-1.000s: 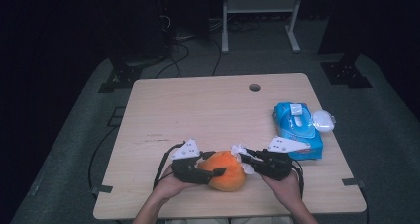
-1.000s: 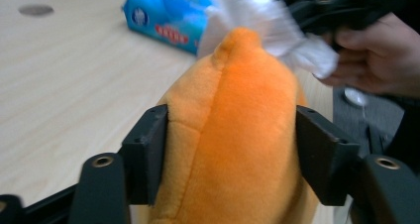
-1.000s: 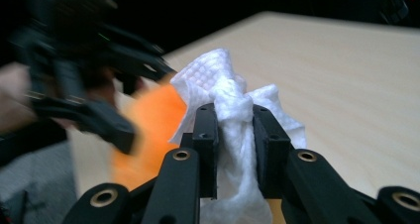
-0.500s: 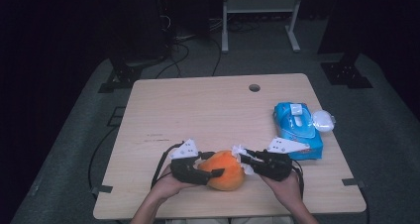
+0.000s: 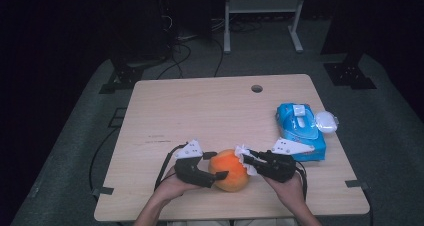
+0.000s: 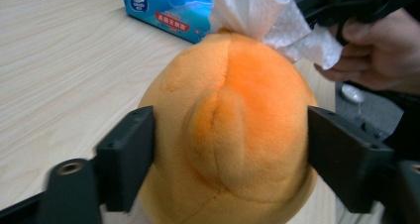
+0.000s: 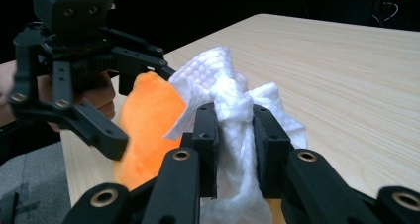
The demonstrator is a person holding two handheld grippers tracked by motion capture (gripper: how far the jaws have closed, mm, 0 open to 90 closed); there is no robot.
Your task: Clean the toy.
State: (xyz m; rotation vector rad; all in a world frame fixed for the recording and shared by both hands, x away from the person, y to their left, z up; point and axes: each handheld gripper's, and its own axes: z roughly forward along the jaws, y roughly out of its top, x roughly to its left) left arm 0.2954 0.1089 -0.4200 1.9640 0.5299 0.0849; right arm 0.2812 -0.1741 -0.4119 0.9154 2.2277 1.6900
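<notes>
Pressing crumpled white paper tissue (image 7: 233,110) clamped in right tongs (image 7: 235,135) against round orange plush toy (image 6: 233,130) | left tongs (image 6: 230,140) just widening, flanking toy | pale wooden bench (image 5: 210,116)

Pale wooden table (image 5: 200,111) on grey floor (image 5: 75,151) (dark room beyond).

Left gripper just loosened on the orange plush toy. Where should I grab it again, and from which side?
Grip the plush toy across its round middle, coming level from the person's left, as the left gripper is lined up now. Its jaws, just opening, flank the widest bulge. The right gripper wipes the far side with a white wipe.
</notes>
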